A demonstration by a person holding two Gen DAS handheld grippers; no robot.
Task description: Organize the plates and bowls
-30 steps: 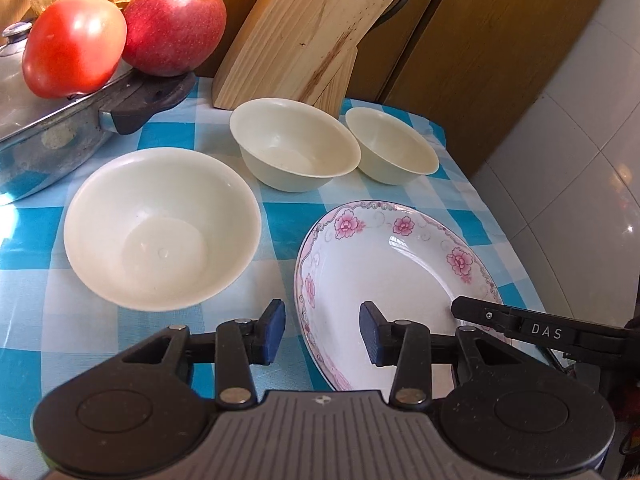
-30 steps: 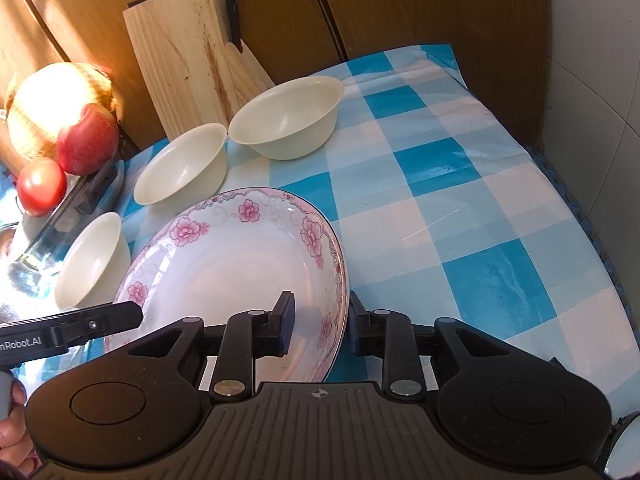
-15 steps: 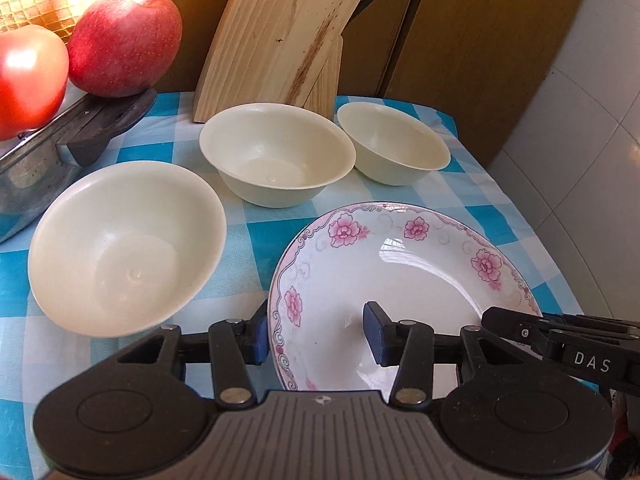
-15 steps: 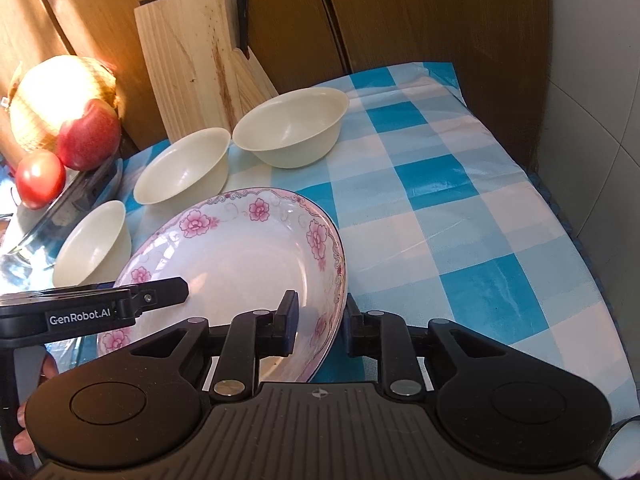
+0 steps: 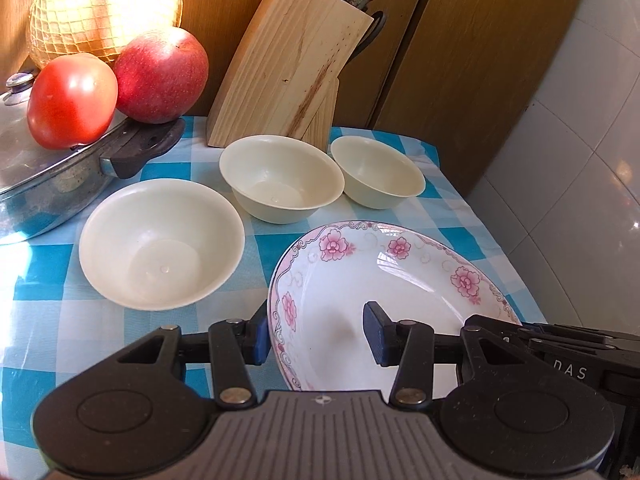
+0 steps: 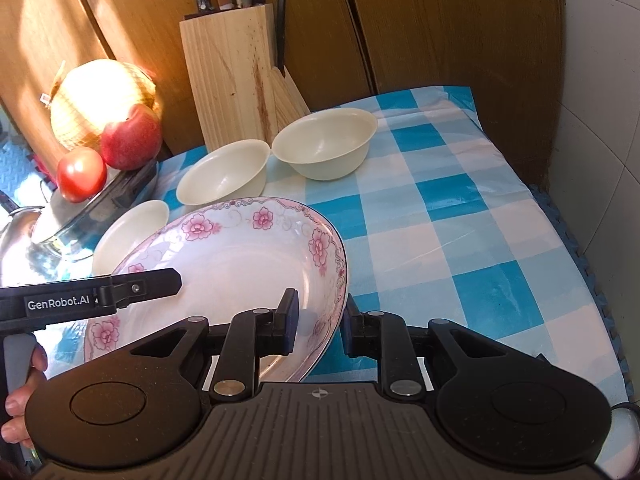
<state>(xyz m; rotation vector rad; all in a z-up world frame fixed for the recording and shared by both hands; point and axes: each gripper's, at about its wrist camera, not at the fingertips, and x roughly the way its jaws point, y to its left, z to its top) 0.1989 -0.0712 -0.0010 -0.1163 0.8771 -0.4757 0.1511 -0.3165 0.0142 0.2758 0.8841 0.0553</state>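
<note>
— Where's the flowered plate [image 5: 384, 304]?

— Lifted, tilted over the checked tablecloth [image 6: 460, 216]. Right gripper [image 6: 318, 318] and left gripper [image 5: 314, 334] each straddle its rim, not visibly pinching.

— Progress?

— Early, I'd say: three cream bowls [image 5: 162, 242] sit unstacked.

A: left gripper [image 5: 316, 338] status?
B: Jaws spread wide, one pad each side of the plate [image 5: 384, 280] rim, no clamp.
A: right gripper [image 6: 318, 320]?
B: Straddling the opposite rim, narrower gap. Contact probably, hard to confirm. Bare fingers [image 6: 16, 408] on the left handle.
</note>
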